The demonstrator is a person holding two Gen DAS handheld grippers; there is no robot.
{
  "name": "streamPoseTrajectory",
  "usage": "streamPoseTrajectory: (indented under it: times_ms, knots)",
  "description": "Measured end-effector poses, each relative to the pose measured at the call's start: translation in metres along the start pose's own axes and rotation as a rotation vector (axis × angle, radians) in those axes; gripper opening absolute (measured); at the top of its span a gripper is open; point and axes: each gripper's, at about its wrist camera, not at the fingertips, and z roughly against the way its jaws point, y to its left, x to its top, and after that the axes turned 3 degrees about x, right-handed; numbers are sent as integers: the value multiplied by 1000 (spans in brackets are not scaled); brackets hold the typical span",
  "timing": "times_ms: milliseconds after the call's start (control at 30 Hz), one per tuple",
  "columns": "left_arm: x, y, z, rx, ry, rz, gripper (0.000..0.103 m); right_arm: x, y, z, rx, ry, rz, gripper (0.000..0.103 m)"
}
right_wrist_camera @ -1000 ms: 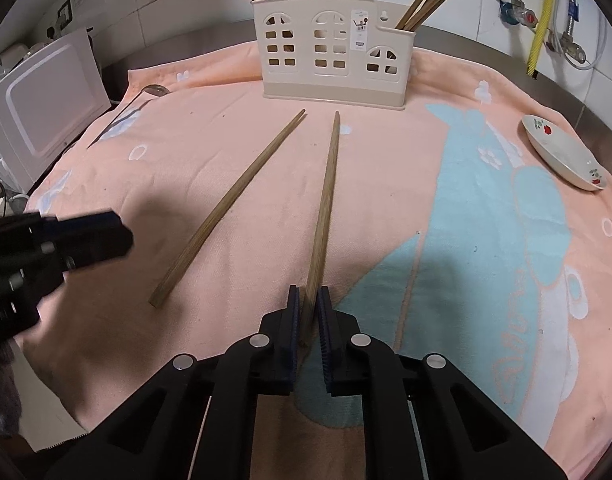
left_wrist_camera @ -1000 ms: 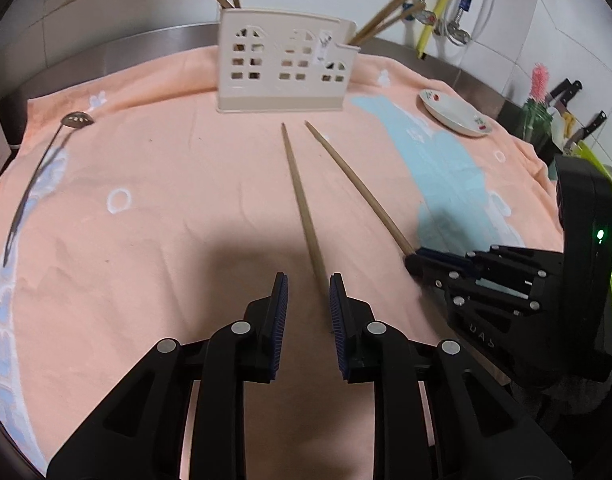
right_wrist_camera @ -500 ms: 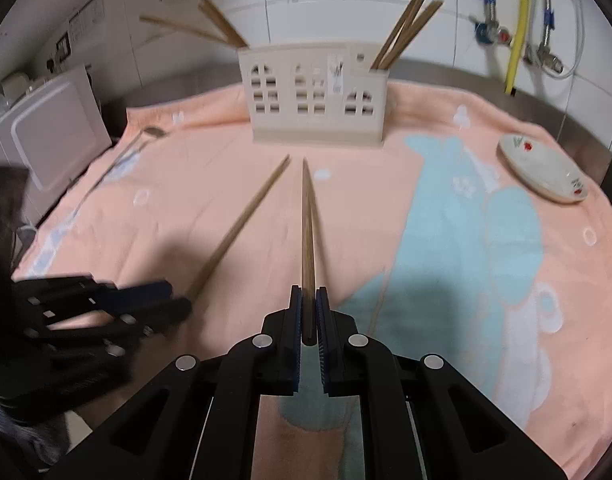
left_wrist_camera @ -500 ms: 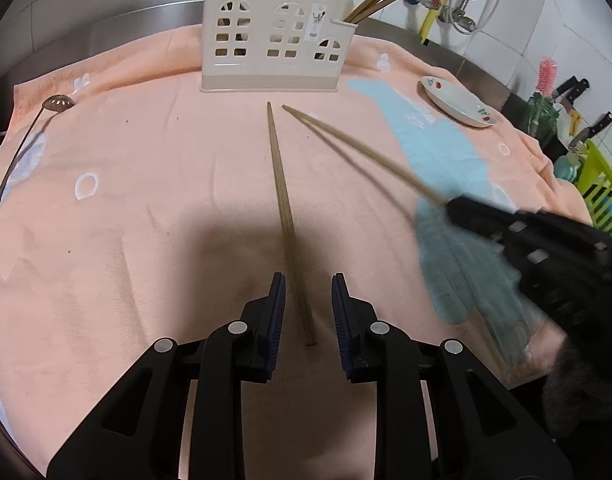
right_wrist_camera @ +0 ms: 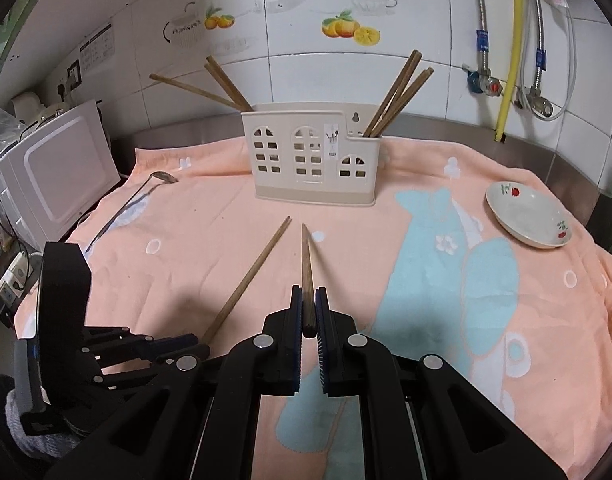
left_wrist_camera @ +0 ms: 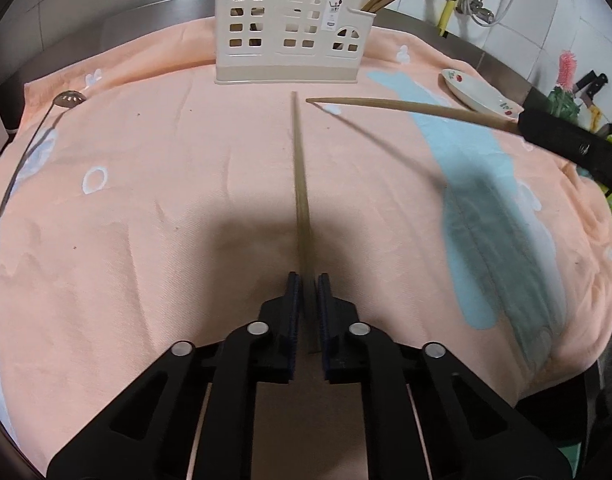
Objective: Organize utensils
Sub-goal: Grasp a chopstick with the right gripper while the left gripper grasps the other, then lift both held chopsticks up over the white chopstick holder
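**Q:** While both grippers hang over the counter, what covers it and what stands around it?

**A:** A peach towel [right_wrist_camera: 194, 264] with pale blue cartoon shapes is spread over a steel counter. At the back stands a cream plastic utensil holder [right_wrist_camera: 314, 160] with window cut-outs; chopsticks lean out of its left and right ends. A slotted ladle [left_wrist_camera: 24, 152] lies along the left edge, and a small white dish [right_wrist_camera: 530, 220] with red flowers sits near the right edge. Behind is white wall tile with orange-fruit stickers, a yellow hose and metal pipes. A white microwave [right_wrist_camera: 54, 180] stands at the left. Knife handles show at the far right of the left view.

**Q:** And the grippers?

**A:** The left gripper [left_wrist_camera: 306, 300] has just been closing; its jaws now pinch the near end of one chopstick [left_wrist_camera: 300, 176], which lies on the towel pointing at the holder. The right gripper [right_wrist_camera: 308, 312] is clamped on the thick end of the other chopstick [right_wrist_camera: 306, 264], lifted off the towel, its tip aimed toward the holder
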Motion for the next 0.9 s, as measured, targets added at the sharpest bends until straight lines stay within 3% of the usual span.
streamPoseTrajectory:
  times_ms: [200, 367, 567, 900]
  knots:
    - [4, 7, 11, -26, -15, 12, 6, 14, -5, 8, 5, -29, -2, 7]
    - [21, 13, 40, -45, -97, -6, 6, 36, -14, 19, 17, -66, -8, 7]
    - [55, 17, 82, -65, -237, -50, 6, 70, -17, 27, 53, -98, 1, 7]
    - [114, 16, 104, -53, -316, -116, 6, 134, -17, 22, 77, -98, 64, 7]
